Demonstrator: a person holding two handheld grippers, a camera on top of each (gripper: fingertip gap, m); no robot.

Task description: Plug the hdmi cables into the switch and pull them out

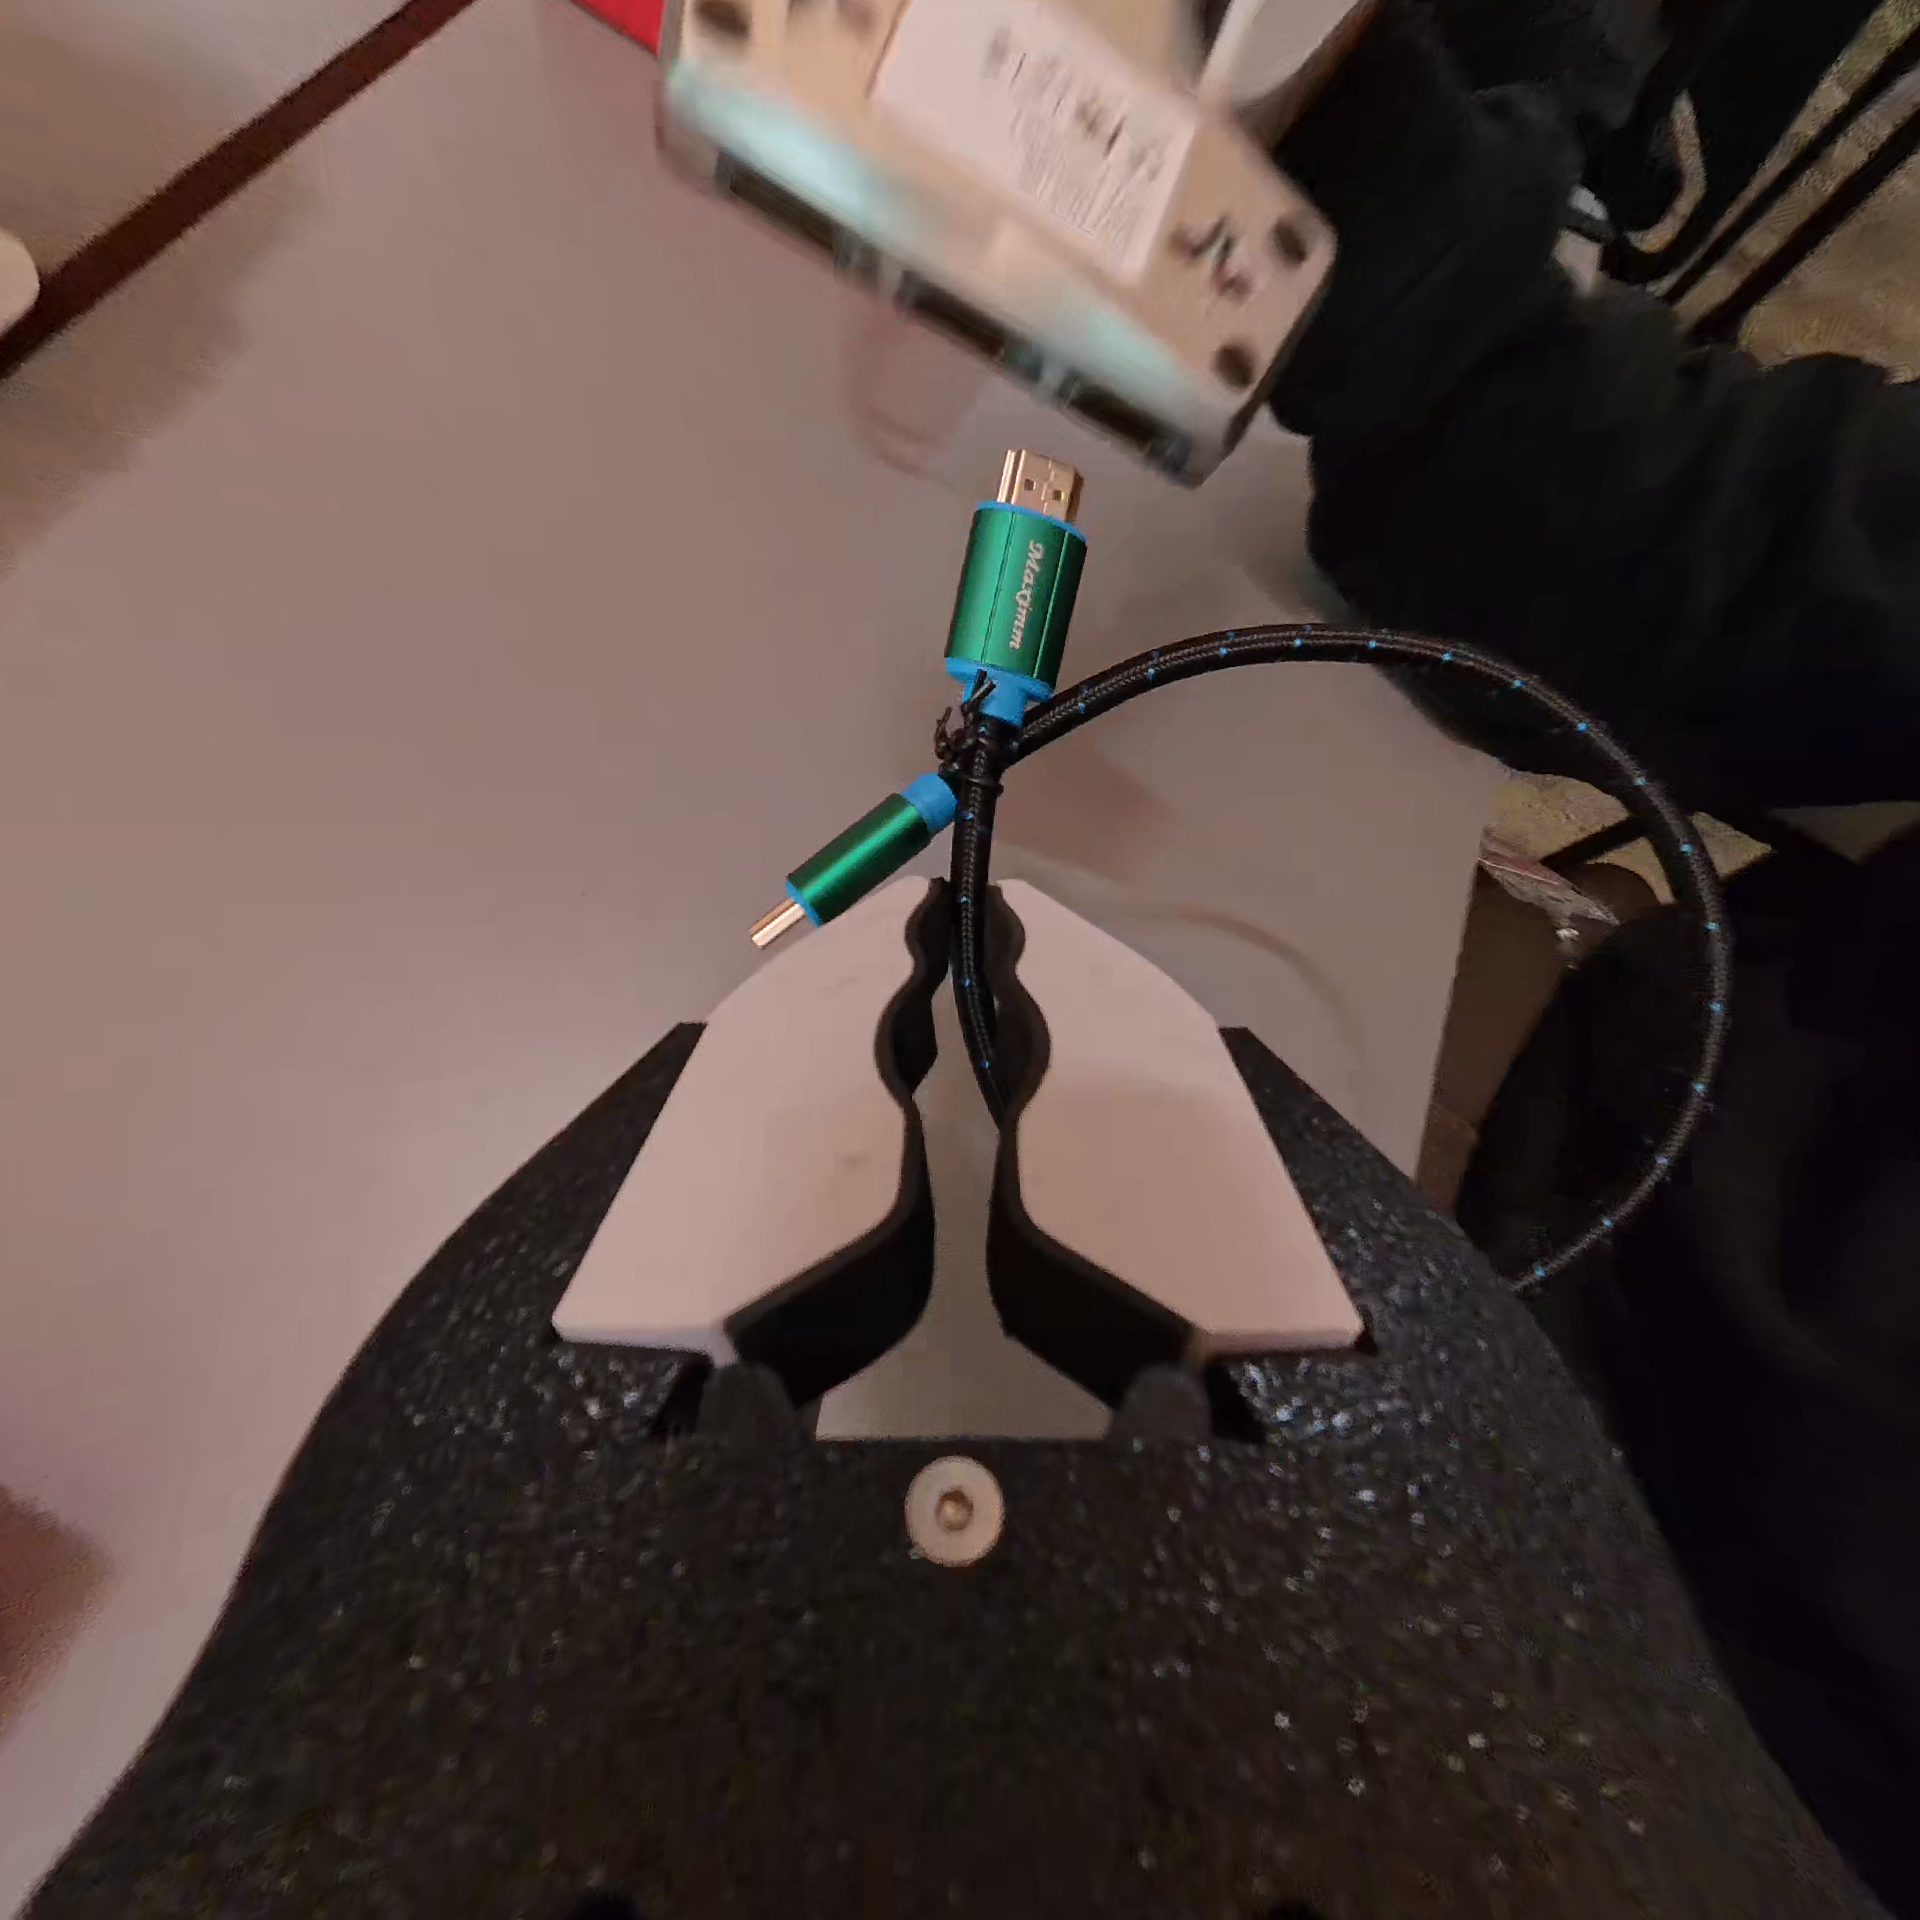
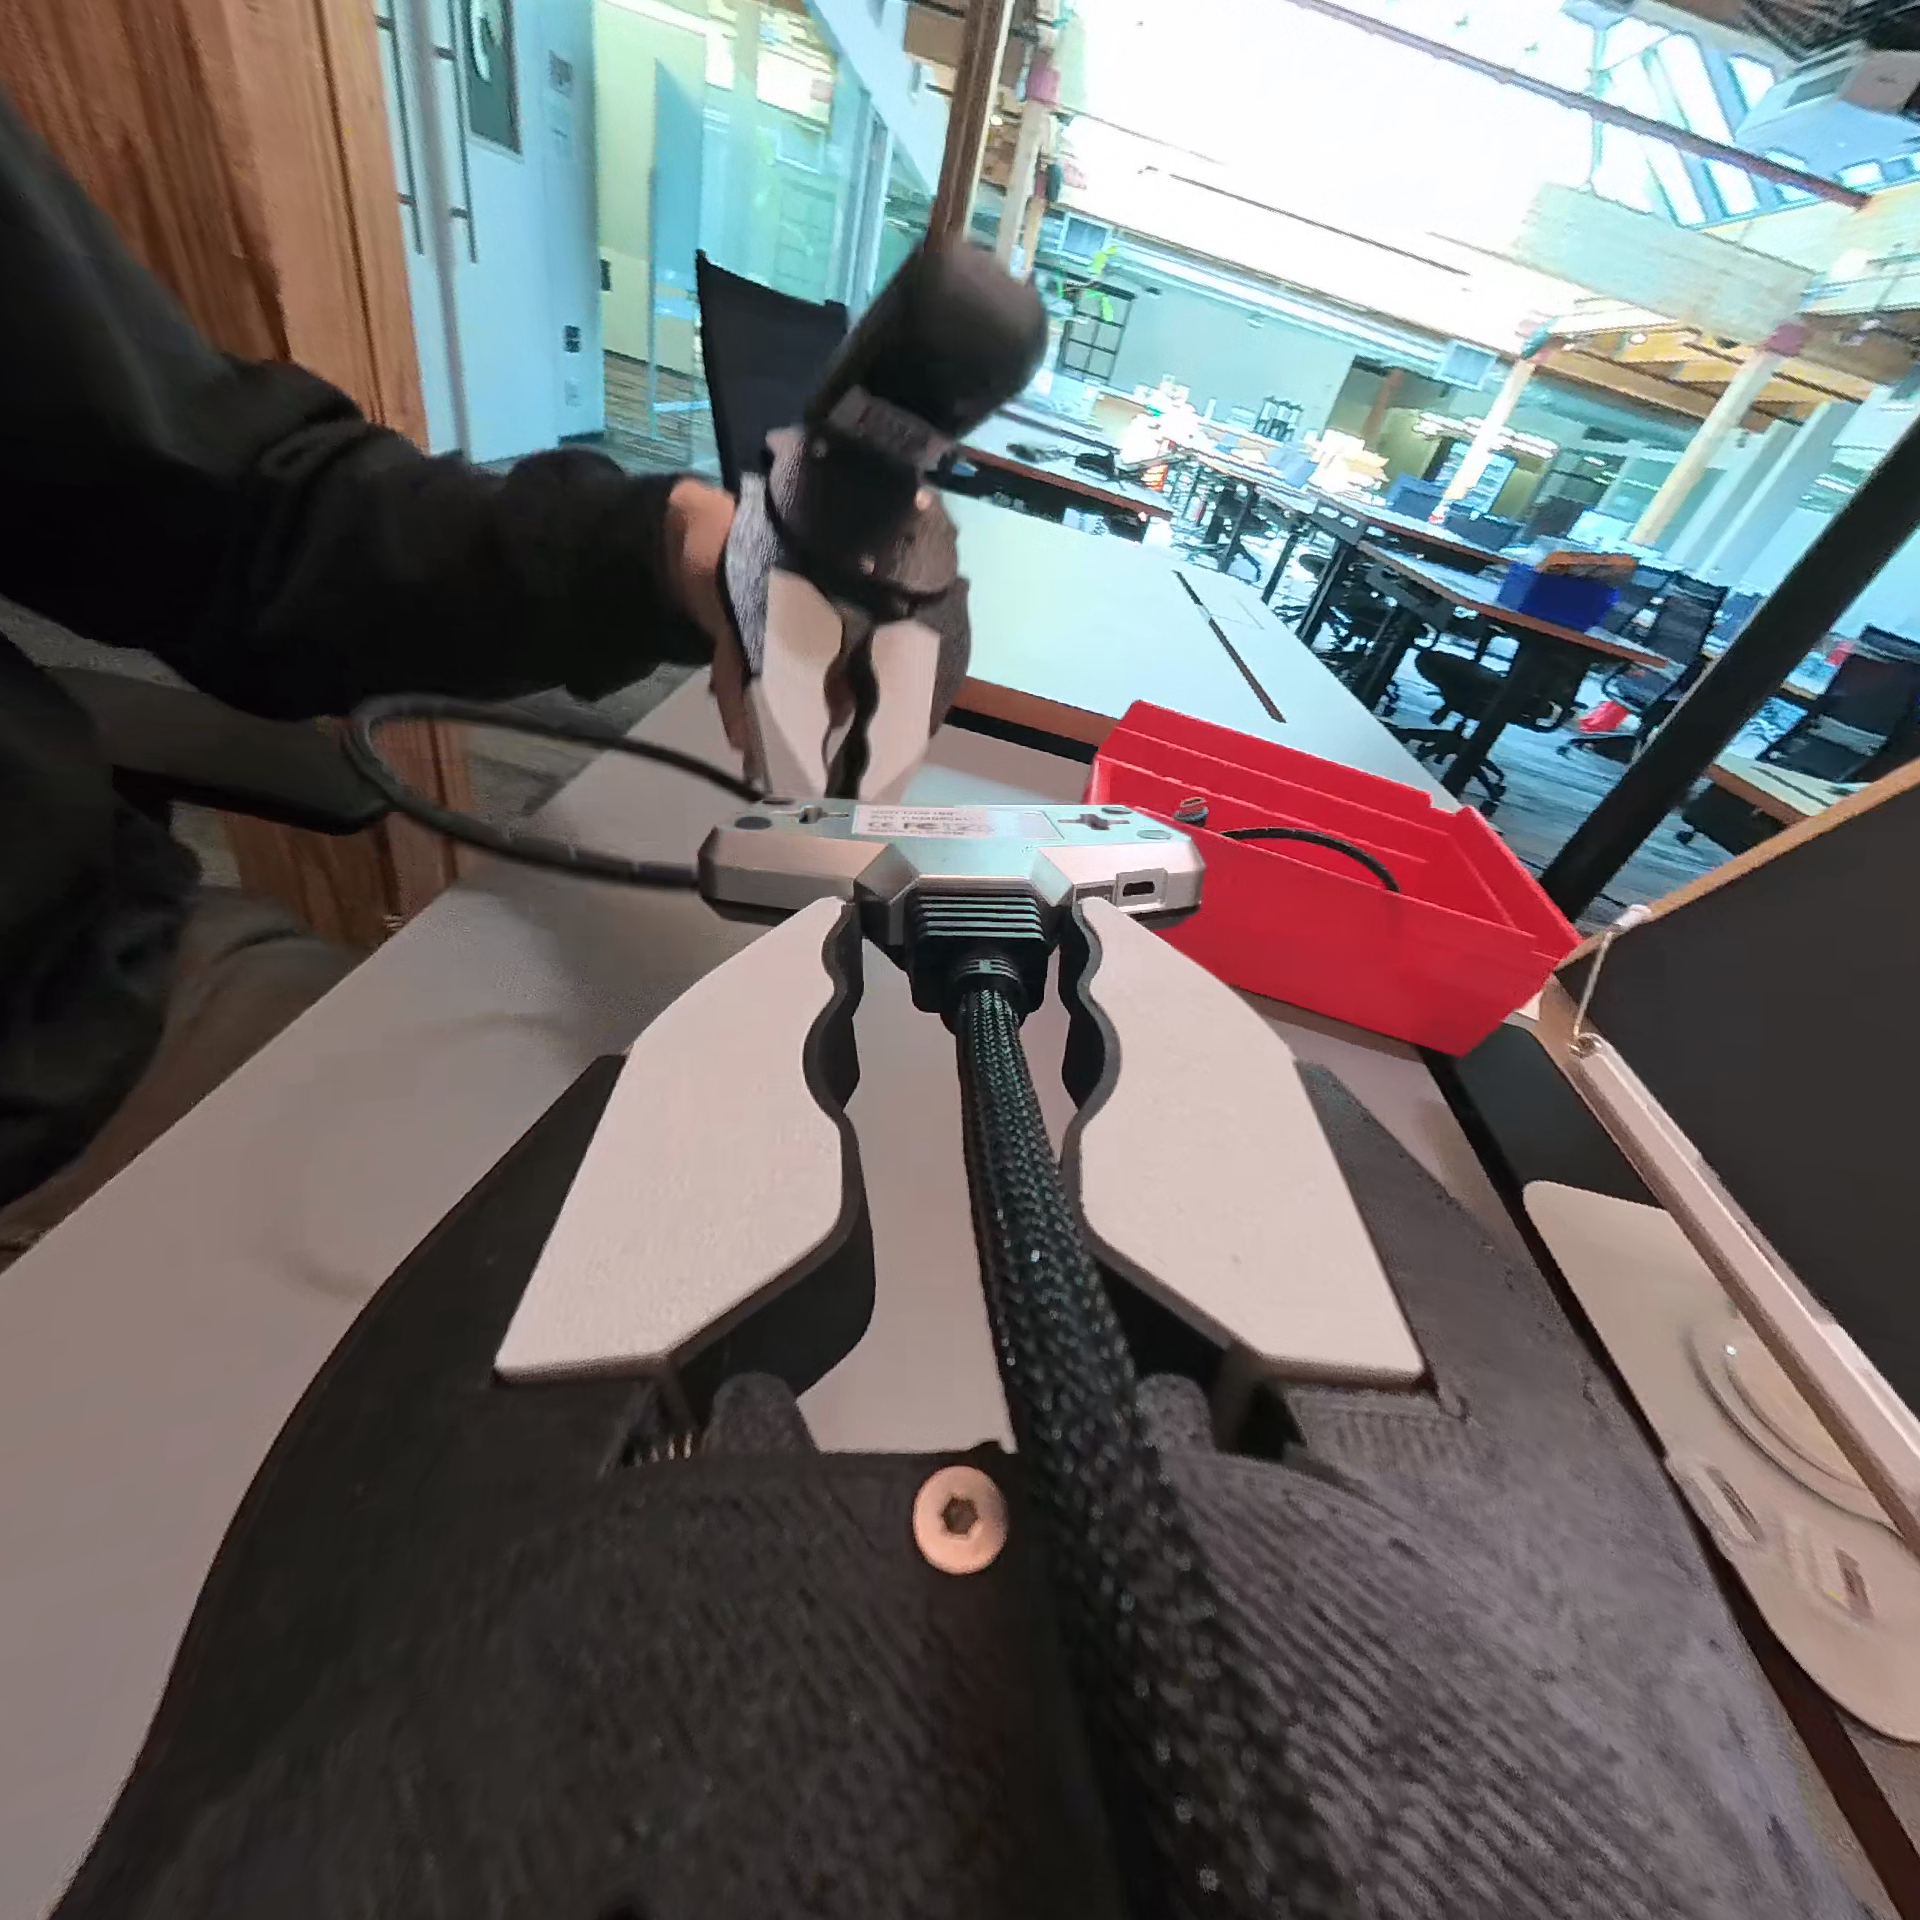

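2 green HDMI plugs (image 1: 1016, 603) tied together on a short braided cable (image 1: 1455, 707) stand just ahead of the left tongs (image 1: 961, 914), which are pressed together on the cable a little below the tie, so the upper plug's gold tip points up toward the switch (image 1: 997, 197) and sits just short of its row of ports, not yet touching. That switch, a grey metal box, is held off the counter (image 1: 416, 623) by the right tongs (image 2: 961, 935), which pinch the black strain relief of its own thick braided lead (image 2: 1039, 1195) where it joins the box. To seat the plug well, I judge the left tongs should square the gold tip to 1 port and push straight along the plug's axis; gripped by the cable, the plug may wobble or buckle, so slow travel helps, while the right tongs hold the switch steady. Beyond the switch a red bin (image 2: 1330, 904) rests on the counter.
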